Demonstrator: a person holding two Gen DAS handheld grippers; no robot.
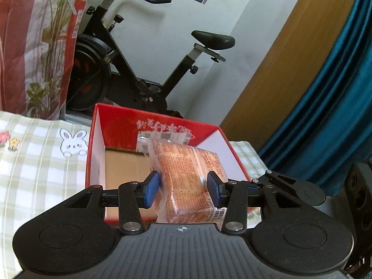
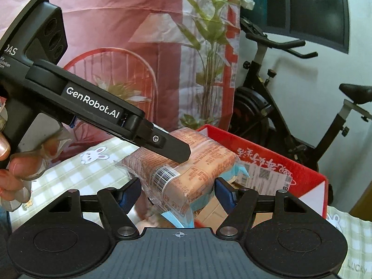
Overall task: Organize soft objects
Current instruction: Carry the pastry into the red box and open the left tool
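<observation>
Where the orange pack [image 2: 186, 162] overlaps it, the blue pack [image 2: 183, 218] stays mostly hidden.

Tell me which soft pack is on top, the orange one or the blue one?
The orange pack, the one with the barcode, is on top, pinched by the left tongs. The blue pack only peeks out underneath it.

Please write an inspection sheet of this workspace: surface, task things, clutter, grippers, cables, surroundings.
Surface: checked bedsheet with rabbit print.
Job's things: orange packet above the red box; a blue-edged packet beneath it.
Clutter: nothing seen.
Grippers: left gripper shut on the orange packet; right gripper around both packets, pad contact unclear.
Cables: nothing seen.
Surroundings: exercise bike, floral curtain, teal curtain.
</observation>
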